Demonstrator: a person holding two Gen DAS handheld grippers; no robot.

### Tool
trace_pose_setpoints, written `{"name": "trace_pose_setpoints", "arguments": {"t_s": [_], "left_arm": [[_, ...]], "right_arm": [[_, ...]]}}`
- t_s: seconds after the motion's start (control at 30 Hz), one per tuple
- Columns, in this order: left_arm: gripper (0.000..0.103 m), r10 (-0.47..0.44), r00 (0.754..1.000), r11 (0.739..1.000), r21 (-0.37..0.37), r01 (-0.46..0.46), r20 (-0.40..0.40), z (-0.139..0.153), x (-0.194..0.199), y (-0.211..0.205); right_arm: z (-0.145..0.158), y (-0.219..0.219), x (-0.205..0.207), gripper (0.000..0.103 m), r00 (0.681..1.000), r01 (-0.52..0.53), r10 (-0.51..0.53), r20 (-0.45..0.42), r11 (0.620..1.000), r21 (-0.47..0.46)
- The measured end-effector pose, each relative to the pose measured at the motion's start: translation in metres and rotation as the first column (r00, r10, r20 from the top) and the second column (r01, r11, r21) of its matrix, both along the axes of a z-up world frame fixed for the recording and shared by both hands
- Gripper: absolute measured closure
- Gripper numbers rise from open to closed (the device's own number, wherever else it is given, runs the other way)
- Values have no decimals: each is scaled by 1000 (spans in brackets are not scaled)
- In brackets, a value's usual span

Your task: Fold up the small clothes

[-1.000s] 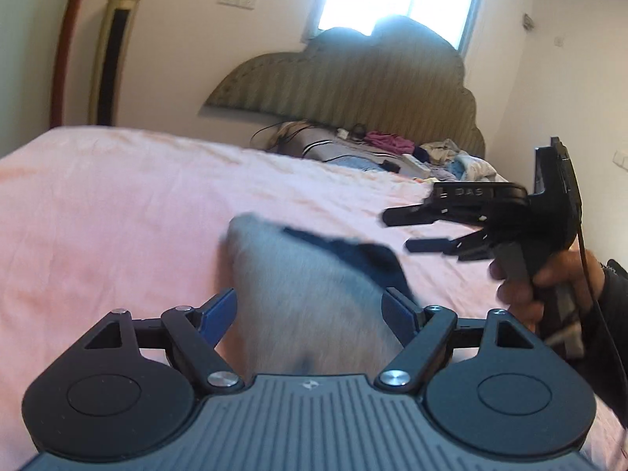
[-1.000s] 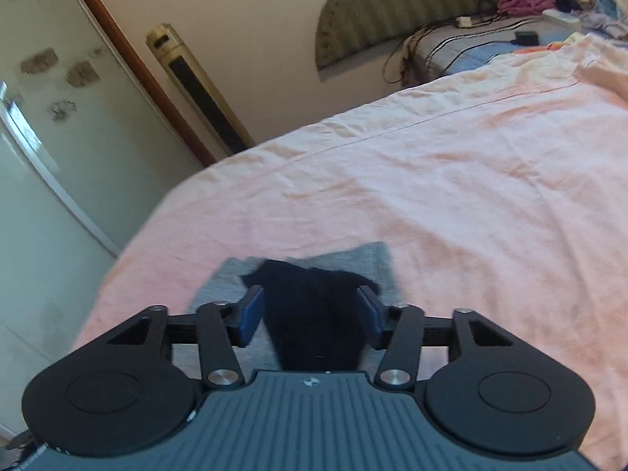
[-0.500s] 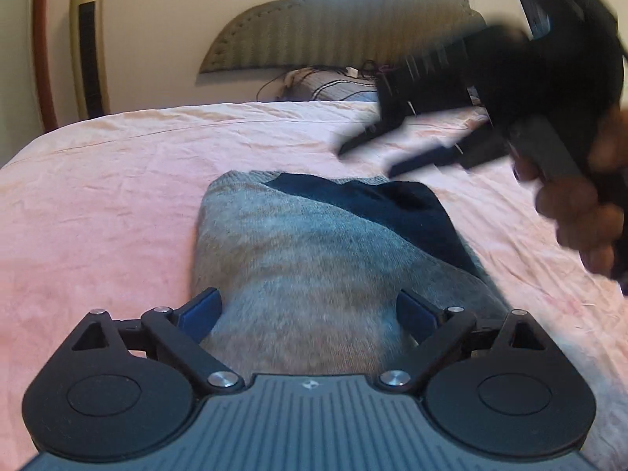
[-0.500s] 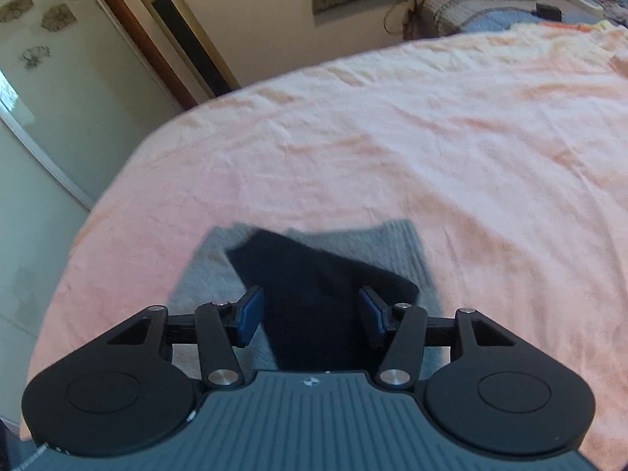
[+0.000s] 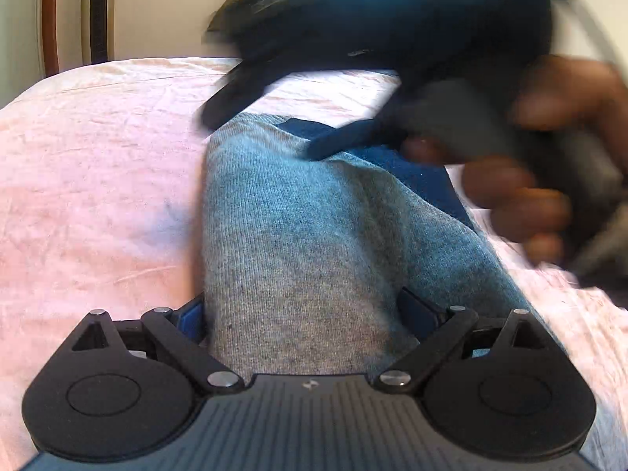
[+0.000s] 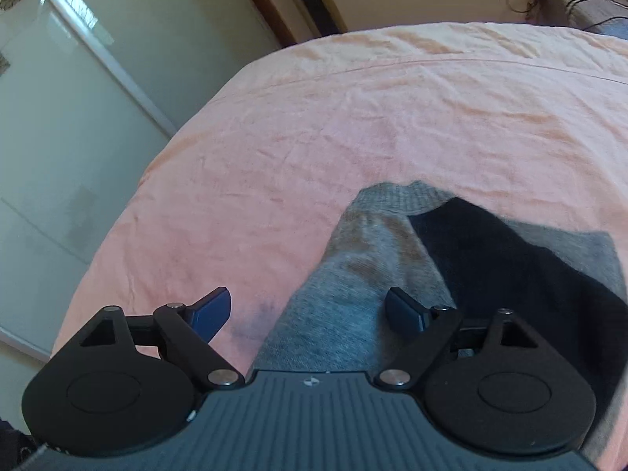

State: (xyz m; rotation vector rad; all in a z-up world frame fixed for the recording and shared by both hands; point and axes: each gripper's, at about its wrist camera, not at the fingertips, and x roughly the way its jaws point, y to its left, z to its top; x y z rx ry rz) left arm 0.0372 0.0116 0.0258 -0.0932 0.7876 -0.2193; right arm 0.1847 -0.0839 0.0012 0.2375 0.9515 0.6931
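A small grey knitted garment (image 5: pixel 314 227) with a dark navy part (image 5: pixel 412 161) lies on the pink bedsheet (image 5: pixel 98 180). My left gripper (image 5: pixel 304 310) is low at its near end, open wide. The grey cloth lies between the pads, which do not press on it. My right gripper (image 5: pixel 282 121), blurred and held by a hand (image 5: pixel 522 196), hovers over the garment's far end. In the right wrist view, the right gripper (image 6: pixel 308 308) has its jaws opening. The grey cloth's (image 6: pixel 353 274) left edge lies under them, ungripped. The navy part (image 6: pixel 510 259) is to its right.
The pink bedsheet (image 6: pixel 353 117) spreads wide to the left of the garment and beyond it. A pale glass wardrobe door (image 6: pixel 59 117) stands past the bed's left edge. A pillow with cables (image 6: pixel 569 4) lies at the bed's head, by the wall.
The right gripper let go of the navy part, spread its jaws and swung left over the grey cloth. The left gripper sank, opened wider, and the garment now lies flat.
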Motion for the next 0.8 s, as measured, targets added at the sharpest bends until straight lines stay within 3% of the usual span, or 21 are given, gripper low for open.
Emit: {"name": "trace_pose_setpoints", "arguments": {"t_s": [0.1,0.17,0.27,0.33,0.4,0.43,0.5,0.53,0.57,0.6,0.63,0.67,0.7,0.8], "left_arm": [[6,-7,1000,1000,-5,7,-11,2,-2,4],[6,-11,1000,1000,-14,11,-21,3,-7,7],[6,-11,999,999,-37,10,-38,4,-11,14],[6,-10,998,994,-110,3,-65,6,-15,23],[6,-23,993,958,-287,-10,-113,7,-19,42],[7,-25,989,922,-385,-32,-144,5,-19,51],[7,-20,983,864,-498,-74,-180,-1,-18,64],[16,-15,982,851,-518,-87,-190,-4,-17,67],[41,-12,976,842,-529,-106,-215,-8,-14,70],[52,-6,969,837,-532,-131,-247,-11,-10,72],[71,1,961,833,-531,-154,-276,-14,-6,75],[81,-4,952,830,-532,-167,-305,-17,-3,77],[83,-7,948,823,-540,-174,-317,-19,-6,79],[90,-24,956,836,-531,-141,-291,-7,-23,77]], "right_arm": [[6,-69,-29,2,994,104,-105,-3,981,161],[0,-118,-48,2,982,187,-180,-51,957,224],[-15,-172,-75,2,957,289,-279,-81,941,177],[-30,-191,-88,2,944,323,-310,-112,938,124],[-48,-192,-101,3,950,289,-272,-154,952,97],[-49,-187,-110,3,960,265,-253,-117,959,102],[-52,-170,-115,4,974,202,-190,-120,974,104],[-54,-160,-115,7,979,173,-158,-132,978,117],[-54,-151,-116,18,983,145,-130,-130,982,121],[-53,-141,-116,32,988,116,-105,-113,989,97],[-51,-133,-115,43,991,100,-94,-90,994,54],[-49,-129,-114,65,993,92,-91,-70,996,16],[-51,-129,-110,79,992,76,-74,-100,997,17],[-45,-139,-115,80,996,44,-41,-84,998,35]]}}
